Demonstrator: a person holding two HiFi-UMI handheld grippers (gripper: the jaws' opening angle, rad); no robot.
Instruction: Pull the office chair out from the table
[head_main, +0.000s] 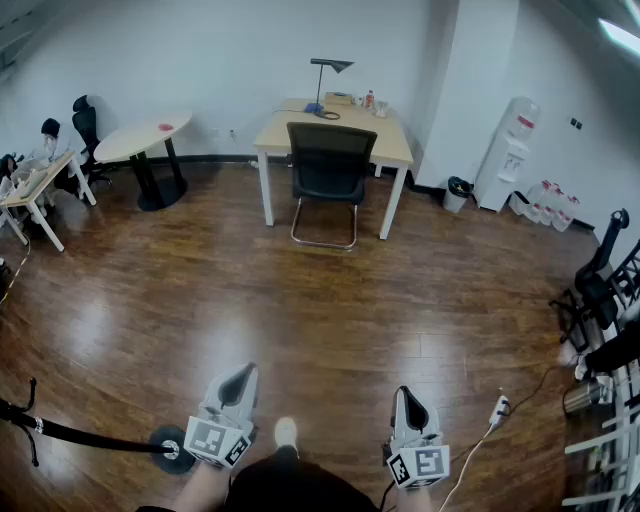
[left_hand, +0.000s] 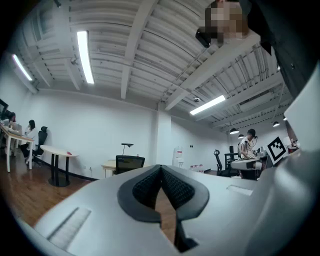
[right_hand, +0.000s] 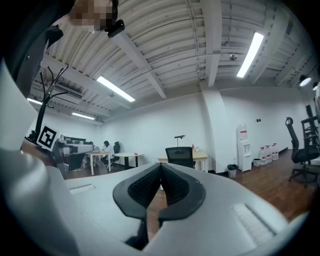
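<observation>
At the near edge, the left gripper (head_main: 243, 374) and the right gripper (head_main: 405, 396) are held side by side, level, pointing toward the far wall. Each has its jaws pressed together with nothing between them. The hands behind them are cut off by the bottom edge. A wide stretch of wood floor (head_main: 300, 300) separates the grippers from the office chair (head_main: 330, 165), which stands well apart from both, straight ahead, backrest toward them. It sits against the near side of the table (head_main: 392, 148), and the backrest largely hides its seat. Beside a lamp (head_main: 325, 75) at the tabletop's far end are things too small to make out.
</observation>
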